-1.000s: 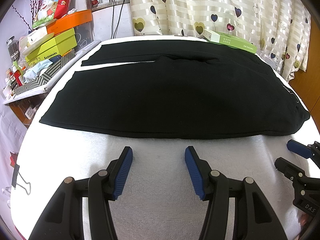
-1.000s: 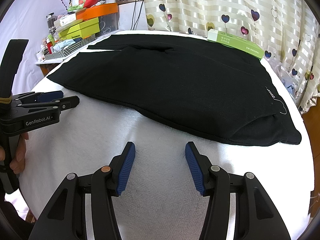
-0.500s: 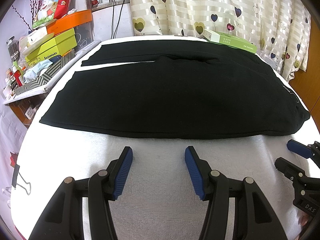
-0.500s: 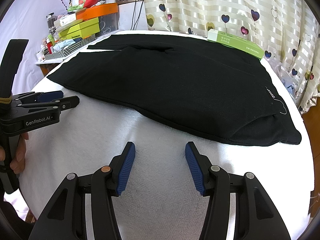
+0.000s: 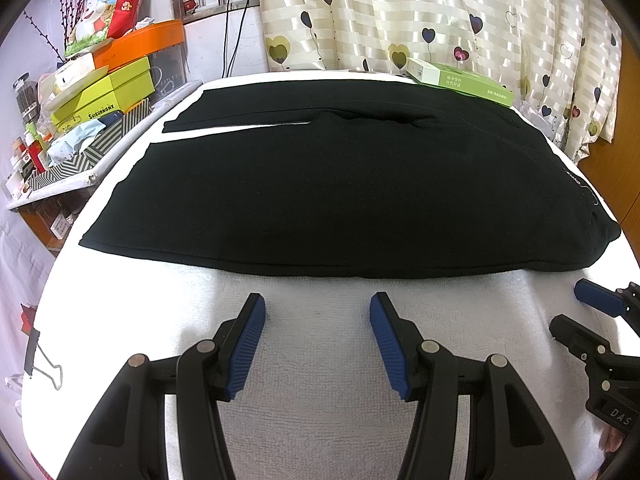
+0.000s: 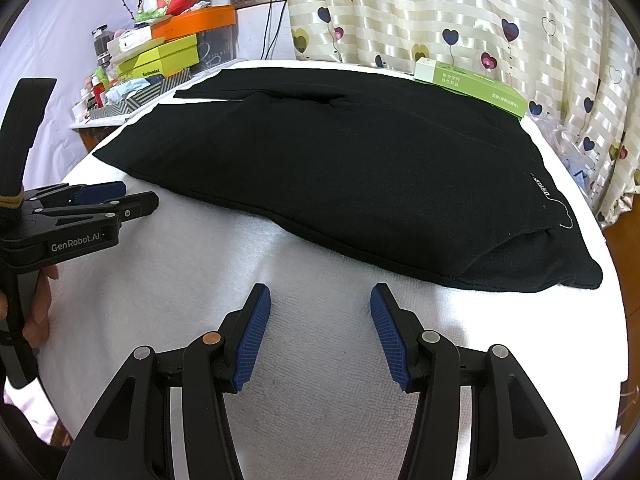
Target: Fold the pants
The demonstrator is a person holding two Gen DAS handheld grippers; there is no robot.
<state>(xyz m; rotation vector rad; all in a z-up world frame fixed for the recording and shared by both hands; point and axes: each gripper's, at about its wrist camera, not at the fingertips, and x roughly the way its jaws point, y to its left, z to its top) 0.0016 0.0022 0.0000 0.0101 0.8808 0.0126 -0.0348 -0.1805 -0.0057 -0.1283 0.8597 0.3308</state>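
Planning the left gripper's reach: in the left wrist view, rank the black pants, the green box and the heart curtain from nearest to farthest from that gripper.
1. Black pants: spread on the white towel just ahead of the open left gripper.
2. Green box: at the far edge, behind the pants, to the right.
3. Heart curtain: hanging behind the box.
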